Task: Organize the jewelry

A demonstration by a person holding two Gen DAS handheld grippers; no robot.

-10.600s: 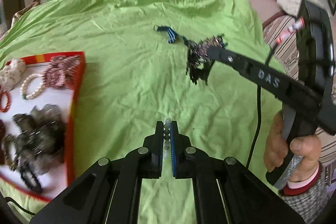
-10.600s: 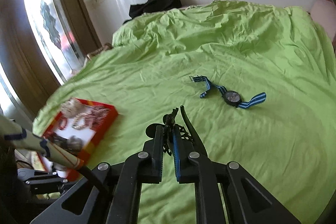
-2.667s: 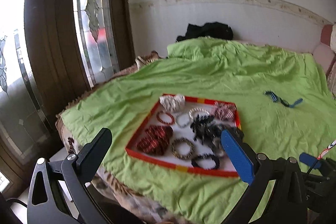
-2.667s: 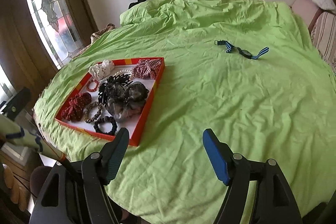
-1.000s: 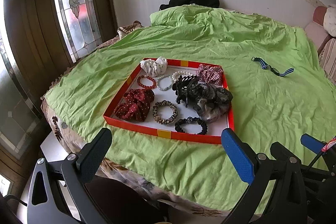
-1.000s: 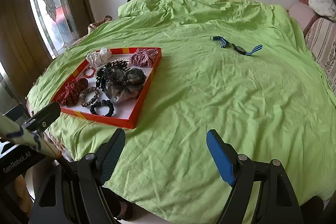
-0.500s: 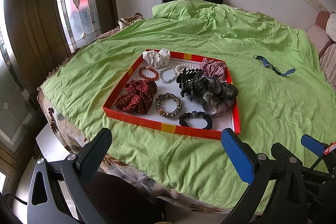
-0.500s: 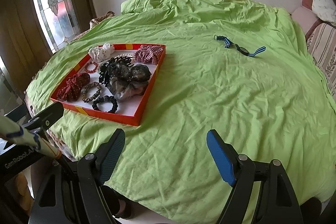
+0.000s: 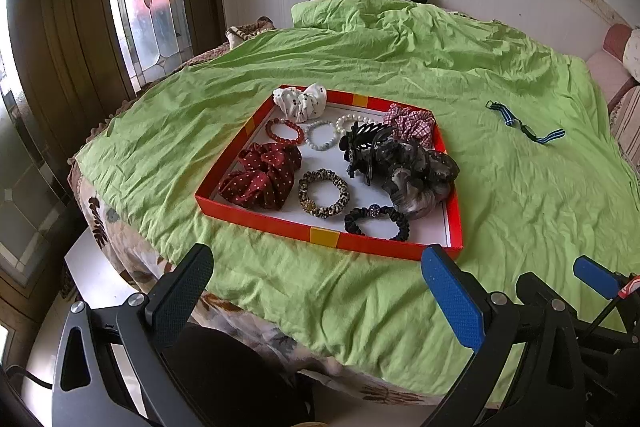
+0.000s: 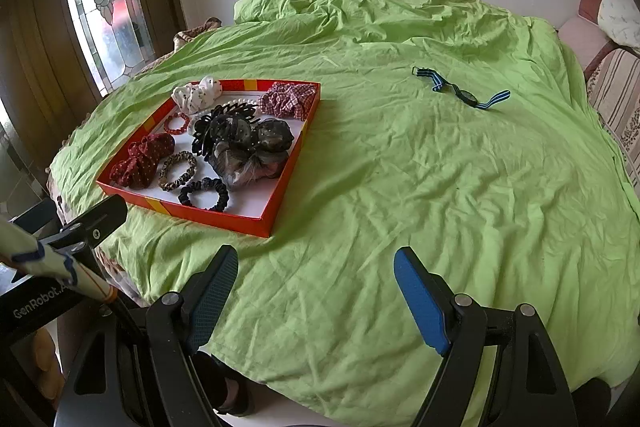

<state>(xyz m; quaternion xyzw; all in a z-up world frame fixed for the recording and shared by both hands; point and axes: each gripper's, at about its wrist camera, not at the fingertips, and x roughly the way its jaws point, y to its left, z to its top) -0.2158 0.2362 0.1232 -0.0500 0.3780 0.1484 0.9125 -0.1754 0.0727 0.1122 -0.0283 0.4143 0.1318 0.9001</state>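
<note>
**Green sheet, one piece left out: fetching the watch**

Green bedsheet (image 10: 400,167) carries the red tray (image 10: 276,203) near its left edge, already crowded with scrunchies, bead bracelets and a black claw clip (image 10: 224,127); the blue-striped watch (image 10: 460,91) lies alone on the sheet, well apart from the tray, toward the far right. The right gripper (image 10: 316,287) hangs over the near edge of the bed with its jaws wide and nothing between them; the left gripper (image 9: 316,283) is likewise wide and empty, hovering just short of the tray's near wall.

The step in hand looks to be the watch, and the right gripper is the better placed for it; approach from above, align the jaws across the dark case rather than the limp strap, since a strap grip would likely let the case swing; press lightly into the soft sheet so the pads get under the edges without pinching fabric; carry it to the bare white patch at the tray's near right corner.
</note>
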